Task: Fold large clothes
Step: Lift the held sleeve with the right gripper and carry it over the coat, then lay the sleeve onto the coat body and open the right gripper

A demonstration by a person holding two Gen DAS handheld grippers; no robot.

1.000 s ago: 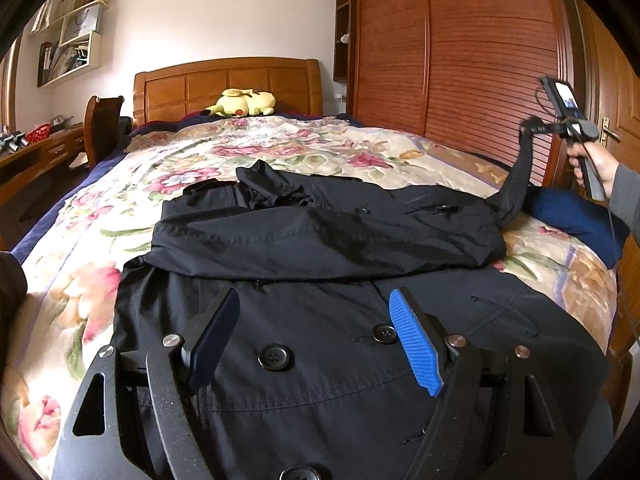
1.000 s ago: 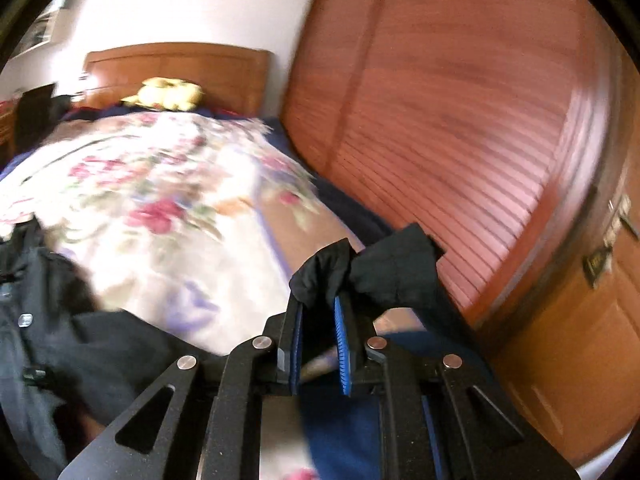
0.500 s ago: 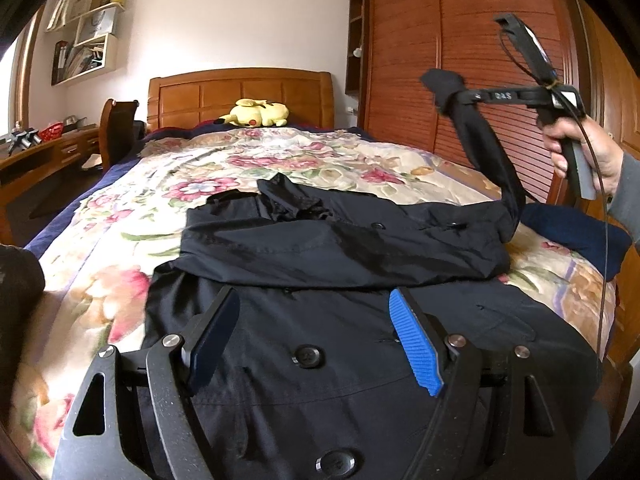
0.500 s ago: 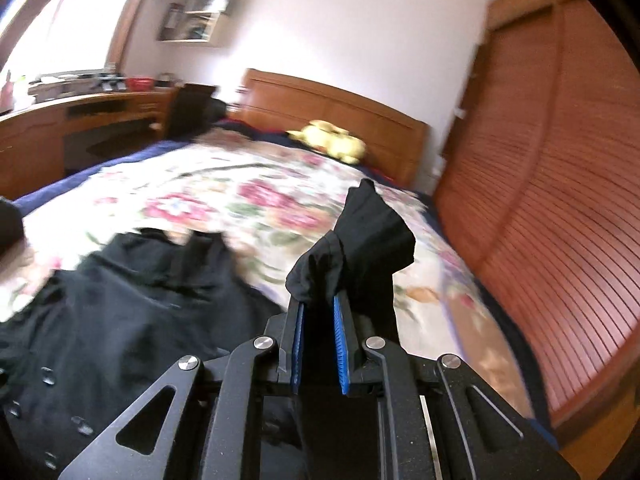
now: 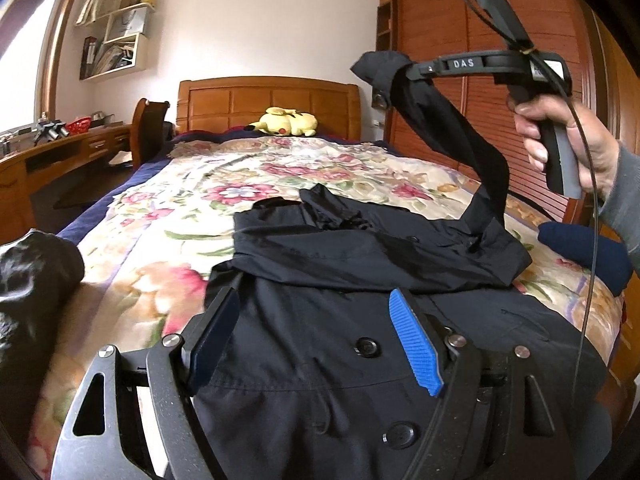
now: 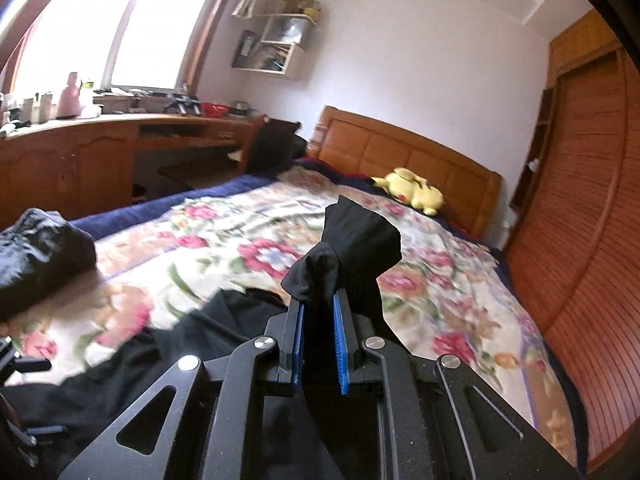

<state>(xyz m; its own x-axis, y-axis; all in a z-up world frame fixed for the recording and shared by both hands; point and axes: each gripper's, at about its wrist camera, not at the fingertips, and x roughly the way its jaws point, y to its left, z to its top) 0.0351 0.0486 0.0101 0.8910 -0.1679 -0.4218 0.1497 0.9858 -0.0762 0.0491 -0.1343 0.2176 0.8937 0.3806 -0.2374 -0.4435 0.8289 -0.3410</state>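
- One black coat (image 5: 360,360) lies spread on the floral bed (image 5: 200,216); three buttons visible.
- Left gripper (image 5: 316,336): jaws apart, empty, above the coat.
- Right gripper (image 6: 318,316): jaws clamped on one sleeve (image 5: 448,128), lifted clear.
- One yellow plush (image 5: 286,122) by headboard.

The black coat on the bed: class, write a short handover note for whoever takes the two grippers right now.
Right gripper: shut on the coat's sleeve end, held up above the bed.
Left gripper: open, empty, hovering over the black coat.
Done: the other sleeve lies folded across the chest.
Left: lay the raised sleeve across, then fold the body.
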